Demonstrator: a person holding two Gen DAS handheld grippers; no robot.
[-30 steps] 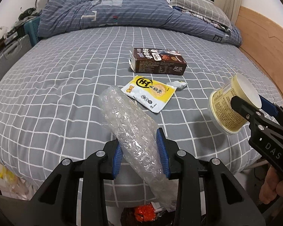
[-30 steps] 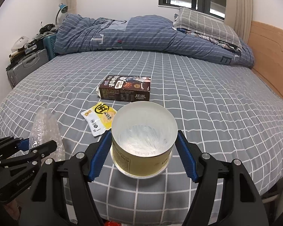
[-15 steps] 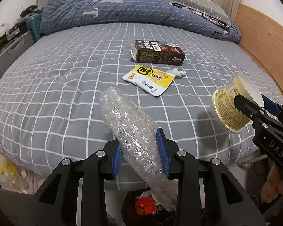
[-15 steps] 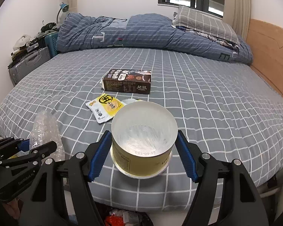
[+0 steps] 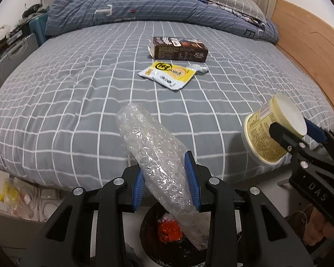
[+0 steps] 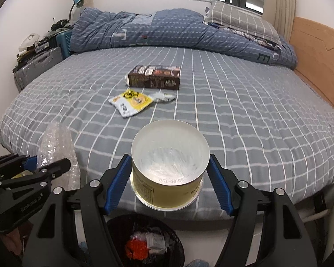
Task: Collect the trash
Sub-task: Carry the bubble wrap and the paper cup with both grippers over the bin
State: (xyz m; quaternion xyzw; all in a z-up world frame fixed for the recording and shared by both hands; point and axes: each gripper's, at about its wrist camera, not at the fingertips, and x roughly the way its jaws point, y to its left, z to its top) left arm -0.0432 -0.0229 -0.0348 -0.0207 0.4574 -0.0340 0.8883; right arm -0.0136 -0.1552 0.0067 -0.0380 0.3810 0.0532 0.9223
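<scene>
Hanging past the near edge of the grey checked bed, both grippers carry trash over the round black bin on the floor, and the coming drop turns on how each load sits above that opening. At the bottom centre of the left wrist view, the left gripper has its blue pads pinching a crumpled clear bubble-wrap roll. The roll's long axis slants from the upper left down to the lower right, and its lower end hangs inside the outline of the bin's mouth, right of the red scrap lying within. In the right wrist view the right gripper has its jaws spread wide and pressed on the sides of a yellow-labelled cylindrical tub with a pale base. The tub lies with its base toward the bed, and the bin sits directly below it at the bottom centre of that frame. By my reading, the bubble wrap is the nearer to going in. Left on the bed, toward upper centre, are a dark brown carton, a yellow and white sachet and a small silvery wrapper touching its corner.
</scene>
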